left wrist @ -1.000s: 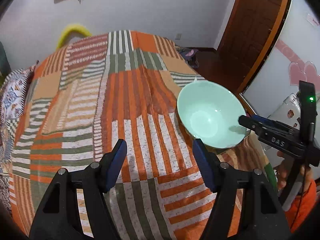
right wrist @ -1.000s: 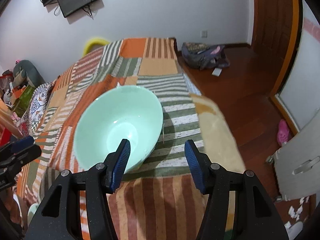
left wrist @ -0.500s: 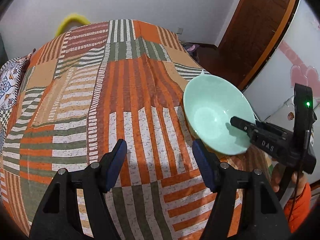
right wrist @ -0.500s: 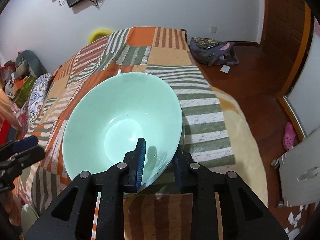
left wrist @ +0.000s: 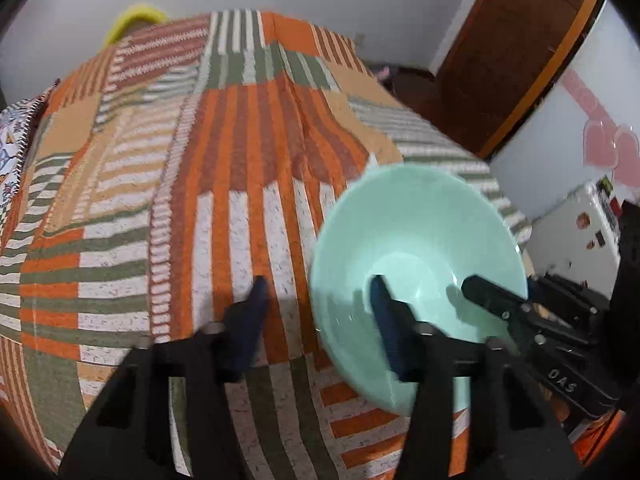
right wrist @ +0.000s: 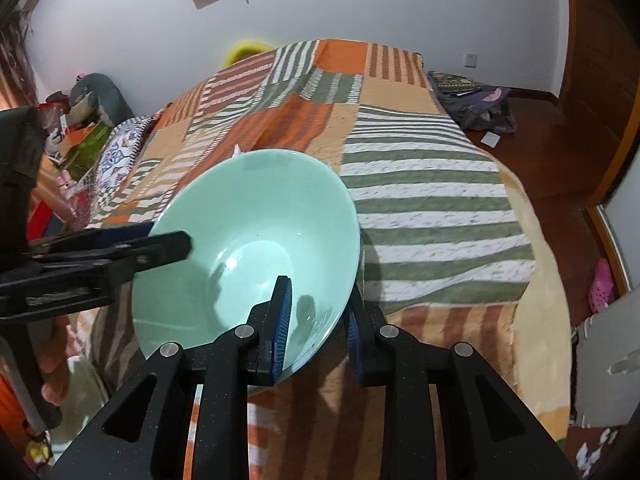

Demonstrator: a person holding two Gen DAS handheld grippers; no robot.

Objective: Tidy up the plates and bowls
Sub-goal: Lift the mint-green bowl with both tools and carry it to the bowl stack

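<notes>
A pale green bowl is tilted above the striped patchwork bedspread. My right gripper is shut on its near rim, one pad inside and one outside. In the left wrist view the bowl fills the lower right, and one right-gripper finger reaches into it. My left gripper straddles the bowl's left rim, its jaws closing. One finger is inside the bowl, the other still apart from the wall over the bedspread. The right wrist view shows the left gripper at that rim from the side.
The bedspread's edge drops to a wooden floor on the right, where a bag and a pink slipper lie. A brown door stands beyond. Clutter sits at the bed's left. A hand holds the left gripper.
My right gripper shut on the bowl's rim and tipped it up. My left gripper moved down and right until its jaws straddle the opposite rim, and they have narrowed.
</notes>
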